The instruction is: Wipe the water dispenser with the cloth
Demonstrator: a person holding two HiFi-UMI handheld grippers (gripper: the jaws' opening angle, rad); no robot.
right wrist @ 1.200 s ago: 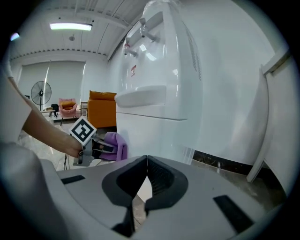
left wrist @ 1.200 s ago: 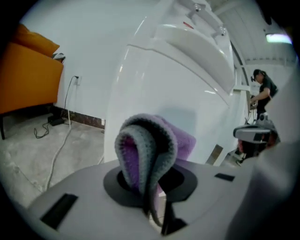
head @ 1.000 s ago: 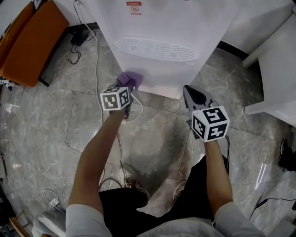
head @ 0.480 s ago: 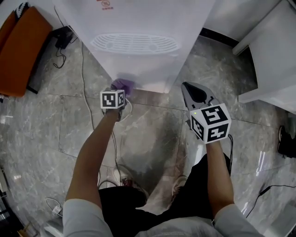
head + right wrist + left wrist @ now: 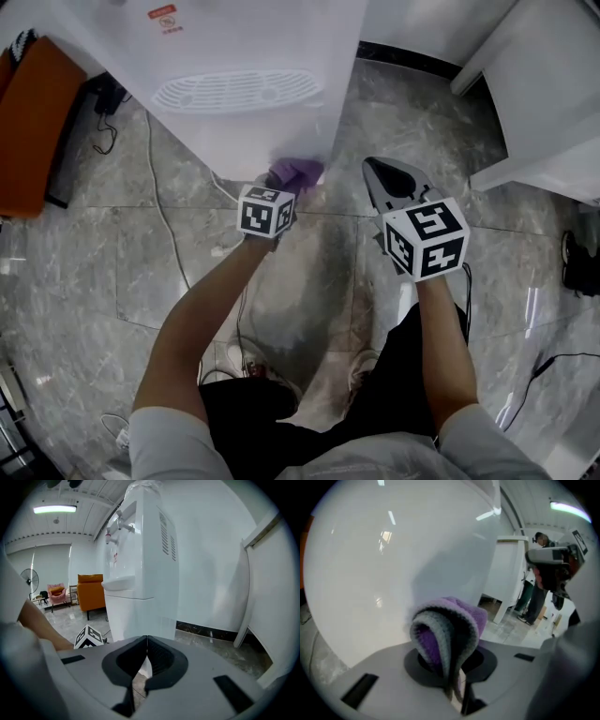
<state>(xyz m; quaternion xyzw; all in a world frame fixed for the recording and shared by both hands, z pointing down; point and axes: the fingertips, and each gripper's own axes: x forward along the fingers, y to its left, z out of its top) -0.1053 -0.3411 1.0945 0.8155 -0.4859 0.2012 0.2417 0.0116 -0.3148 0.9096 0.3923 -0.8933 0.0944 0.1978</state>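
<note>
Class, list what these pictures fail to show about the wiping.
Contact between cloth and water dispenser: in the head view the left gripper covers it; in the left gripper view the cloth's fold hides it.
Cloth's full shape: bunched in the left gripper, both views.
Red label: too small to read.

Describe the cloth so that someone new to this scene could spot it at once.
Find the tall white water dispenser on the grey marble floor. At its lower front corner, the left gripper is shut on a folded cloth. It is the only purple, fuzzy thing there.
</note>
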